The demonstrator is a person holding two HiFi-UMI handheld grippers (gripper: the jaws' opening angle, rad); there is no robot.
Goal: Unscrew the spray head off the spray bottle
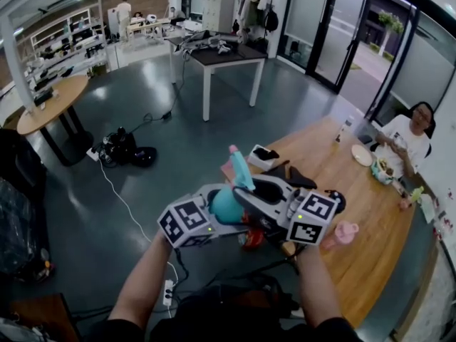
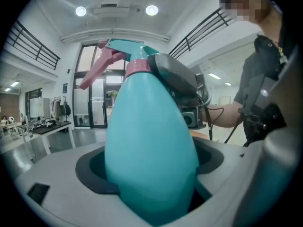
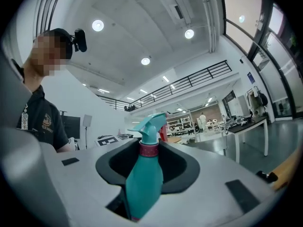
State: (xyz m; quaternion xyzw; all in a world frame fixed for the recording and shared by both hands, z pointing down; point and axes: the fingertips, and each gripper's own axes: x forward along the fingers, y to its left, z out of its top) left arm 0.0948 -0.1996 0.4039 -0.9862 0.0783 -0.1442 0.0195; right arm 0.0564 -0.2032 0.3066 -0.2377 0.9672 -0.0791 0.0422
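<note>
Left side: left gripper (image 2: 151,174) clamped on the fat lower body of the teal spray bottle (image 2: 151,136), dark pads pressing both flanks.
Right side: right gripper (image 3: 149,148) held fairly wide yet closed against the pink collar (image 3: 148,149) at the base of the spray head (image 3: 150,124), with the bottle body lying back along the gap between the jaws.
Head state: seated on the neck, not off; teal nozzle and pink trigger (image 2: 97,72) pointing up and away from the wearer.
Bottle place: lifted in the air between the two marker cubes (image 1: 189,223), near the edge of the wooden table (image 1: 370,205).
Arm pose: both forearms (image 1: 142,283) reaching forward from the bottom of the head view and converging, left tool tipped slightly downward, right tool about level, tips meeting at the bottle.
Beyond: seated person (image 1: 406,144) at the table's far side.
</note>
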